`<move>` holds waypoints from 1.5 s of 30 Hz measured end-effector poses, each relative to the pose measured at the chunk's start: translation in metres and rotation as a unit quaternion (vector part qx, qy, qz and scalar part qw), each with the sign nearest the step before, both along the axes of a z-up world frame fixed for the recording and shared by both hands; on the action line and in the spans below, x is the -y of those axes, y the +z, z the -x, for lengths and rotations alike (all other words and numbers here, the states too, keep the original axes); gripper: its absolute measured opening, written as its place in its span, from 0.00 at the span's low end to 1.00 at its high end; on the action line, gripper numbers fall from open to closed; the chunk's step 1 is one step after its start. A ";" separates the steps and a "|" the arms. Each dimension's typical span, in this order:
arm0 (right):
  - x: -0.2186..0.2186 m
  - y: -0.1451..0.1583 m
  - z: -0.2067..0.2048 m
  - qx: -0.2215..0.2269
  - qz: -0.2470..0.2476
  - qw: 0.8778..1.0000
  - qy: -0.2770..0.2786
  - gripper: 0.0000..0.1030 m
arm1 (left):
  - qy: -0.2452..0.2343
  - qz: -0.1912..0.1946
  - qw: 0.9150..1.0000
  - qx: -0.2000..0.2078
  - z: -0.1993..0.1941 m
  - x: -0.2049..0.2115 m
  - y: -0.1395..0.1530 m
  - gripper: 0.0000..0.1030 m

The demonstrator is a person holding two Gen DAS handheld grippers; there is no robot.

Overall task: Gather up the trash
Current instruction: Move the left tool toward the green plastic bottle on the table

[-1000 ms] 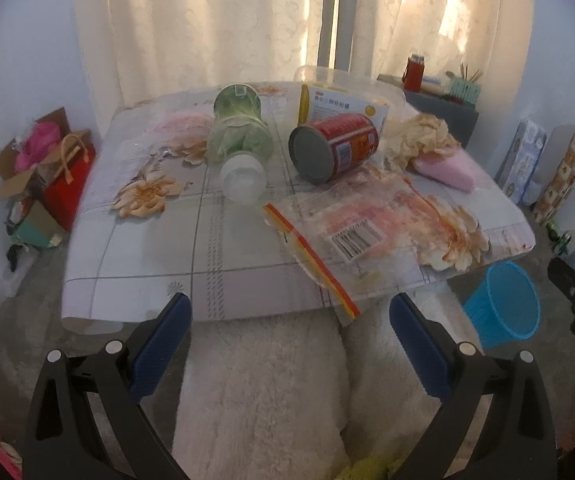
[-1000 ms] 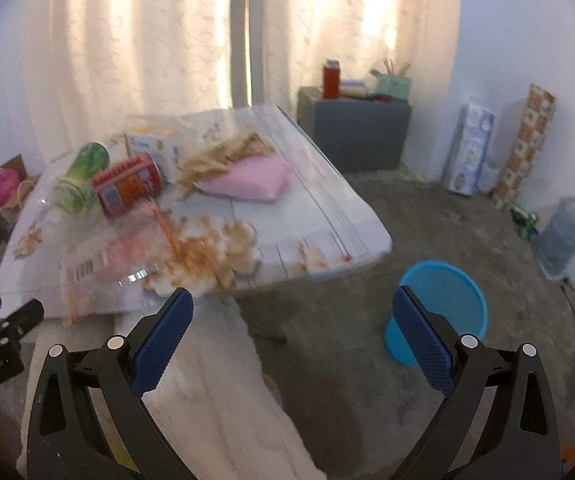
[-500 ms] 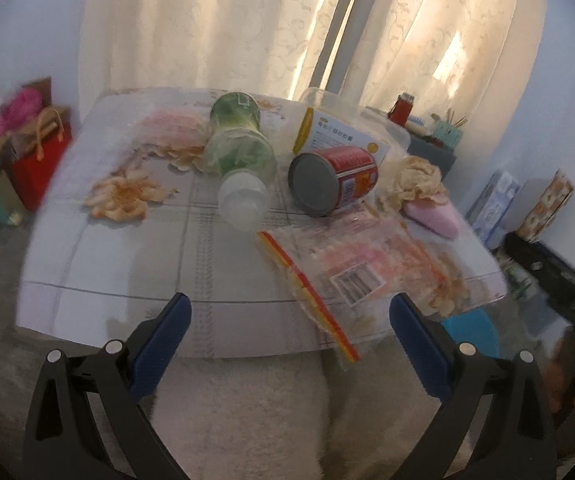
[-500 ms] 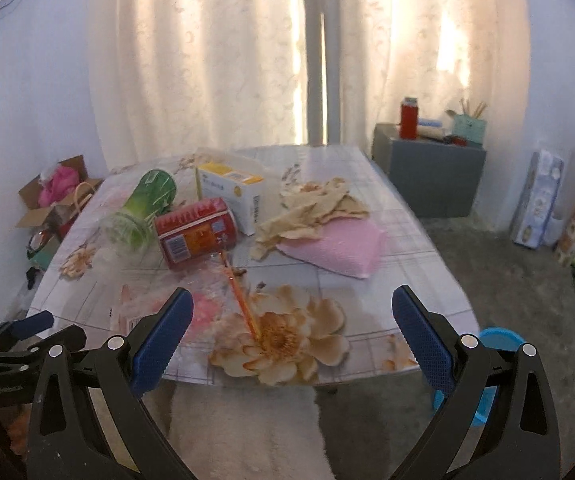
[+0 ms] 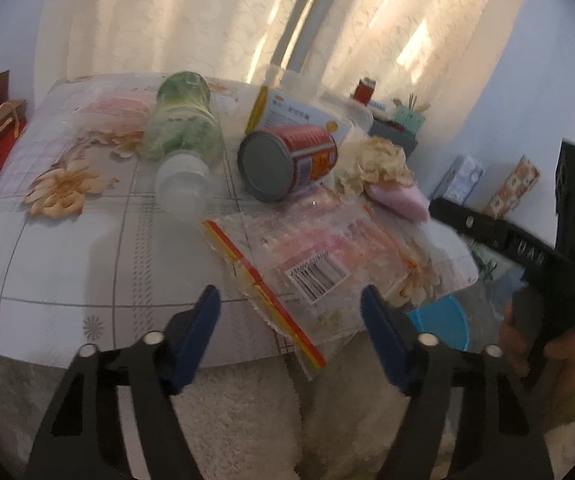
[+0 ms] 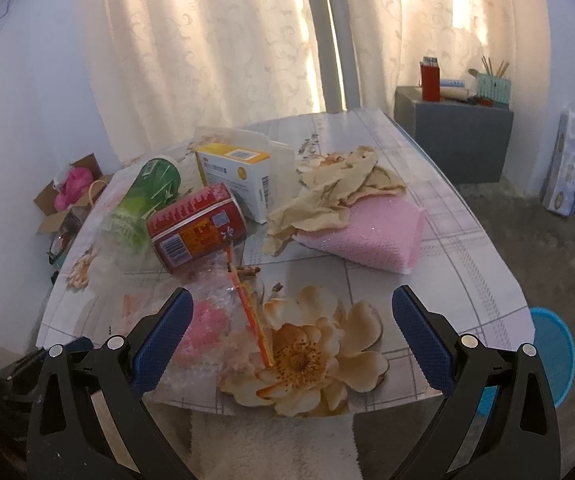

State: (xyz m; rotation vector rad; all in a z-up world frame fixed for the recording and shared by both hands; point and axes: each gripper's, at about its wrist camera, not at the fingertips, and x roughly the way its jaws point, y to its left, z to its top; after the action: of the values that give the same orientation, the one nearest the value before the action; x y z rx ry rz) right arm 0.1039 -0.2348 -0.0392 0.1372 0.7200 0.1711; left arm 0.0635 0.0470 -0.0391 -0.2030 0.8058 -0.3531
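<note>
Plastic is the material to handle first: a clear wrapper [image 5: 307, 268] with a red and yellow strip lies on the near edge of the desk [image 5: 67, 248], one corner hanging over that edge. The left gripper [image 5: 289, 320] points down at it; its jaws are closing, nothing is between them yet, and the blue pads do not touch the film. The right gripper [image 6: 287, 332] hovers over the near right part of the desk with its jaws wide apart and empty.

Other trash lies farther back. A green bottle [image 5: 181, 140] rests on its side at the far left, a red can [image 5: 287, 160] just right of it, also on its side. A yellow and white box [image 6: 239, 180] stands behind the can. A crumpled brown paper [image 6: 335, 196] lies on a pink sponge [image 6: 371, 236] at the far right. A blue bin [image 6: 555, 344] stands on the floor, off the right near corner of the desk.

Recommended procedure for the step in hand:
- Take the wrapper at the overhanging corner, where one jaw can pass below the film.
- Clamp on the stiffer strip; thin film is likely to slip.
- Lift before carrying, so the wrapper does not drag the can.
- Keep the right gripper clear of the left one's path to the bin.
</note>
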 end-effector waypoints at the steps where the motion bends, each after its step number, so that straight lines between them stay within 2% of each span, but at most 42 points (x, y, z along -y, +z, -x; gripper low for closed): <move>1: 0.003 -0.001 0.000 -0.001 -0.004 1.000 -0.001 0.92 | -0.006 -0.016 1.000 0.000 -0.001 0.004 -0.001 0.58; 3: 0.007 -0.002 -0.003 -0.003 -0.009 1.000 -0.003 0.92 | -0.019 -0.038 0.999 0.007 -0.002 0.009 0.001 0.52; 7: 0.017 -0.003 -0.002 -0.008 -0.023 1.000 -0.009 0.92 | -0.048 -0.073 0.995 0.041 -0.007 0.015 0.013 0.52; 8: 0.019 -0.003 -0.001 -0.009 -0.025 1.000 -0.010 0.92 | -0.067 -0.080 0.994 0.038 -0.011 0.018 0.014 0.55; 9: 0.021 -0.003 0.000 -0.010 -0.027 1.000 -0.013 0.92 | -0.085 -0.095 0.991 0.029 -0.015 0.023 0.011 0.62; 14: 0.031 -0.003 0.008 -0.012 -0.037 0.999 -0.025 0.92 | -0.121 -0.166 0.978 0.045 -0.011 0.046 0.006 0.72; 16: 0.035 -0.004 0.011 -0.013 -0.037 0.999 -0.030 0.92 | -0.143 -0.203 0.967 0.060 -0.005 0.058 0.002 0.77; 19: 0.039 -0.007 0.013 -0.019 -0.041 0.998 -0.036 0.92 | -0.174 -0.287 0.937 0.096 0.006 0.082 -0.008 0.79; 21: 0.042 -0.008 0.013 -0.023 -0.046 0.998 -0.039 0.92 | -0.174 -0.362 0.910 0.102 0.007 0.096 -0.025 0.79; 23: 0.042 -0.009 0.014 -0.024 -0.049 0.998 -0.040 0.92 | -0.166 -0.406 0.893 0.105 0.006 0.102 -0.036 0.77; 24: 0.042 -0.008 0.015 -0.023 -0.050 0.998 -0.039 0.92 | -0.167 -0.417 0.887 0.106 0.007 0.104 -0.039 0.72; 26: 0.041 -0.008 0.016 -0.021 -0.048 0.998 -0.038 0.92 | -0.169 -0.413 0.890 0.099 0.008 0.102 -0.040 0.71; 28: 0.041 -0.007 0.017 -0.019 -0.047 0.998 -0.037 0.92 | -0.164 -0.398 0.898 0.092 0.010 0.099 -0.036 0.71; 32: 0.041 -0.006 0.019 -0.018 -0.048 0.998 -0.036 0.92 | -0.146 -0.377 0.909 0.100 0.018 0.094 -0.027 0.71; 36: 0.037 -0.002 0.023 -0.015 -0.046 0.998 -0.032 0.92 | -0.123 -0.323 0.932 0.107 0.026 0.082 -0.011 0.71; 37: 0.036 0.000 0.024 -0.013 -0.045 0.998 -0.031 0.92 | -0.114 -0.300 0.941 0.107 0.026 0.076 -0.005 0.72; 39: 0.033 0.003 0.025 -0.010 -0.044 0.999 -0.028 0.92 | -0.100 -0.267 0.952 0.108 0.028 0.068 0.003 0.73; 45: 0.019 0.009 0.025 -0.016 -0.038 0.999 -0.019 0.92 | -0.049 -0.185 0.975 0.112 0.033 0.039 0.025 0.74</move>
State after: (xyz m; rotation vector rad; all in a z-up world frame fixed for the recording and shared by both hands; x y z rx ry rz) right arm 0.0789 -0.2538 -0.0299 0.2258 0.7418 0.1609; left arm 0.0307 0.0079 -0.0140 0.2228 0.6464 -0.3064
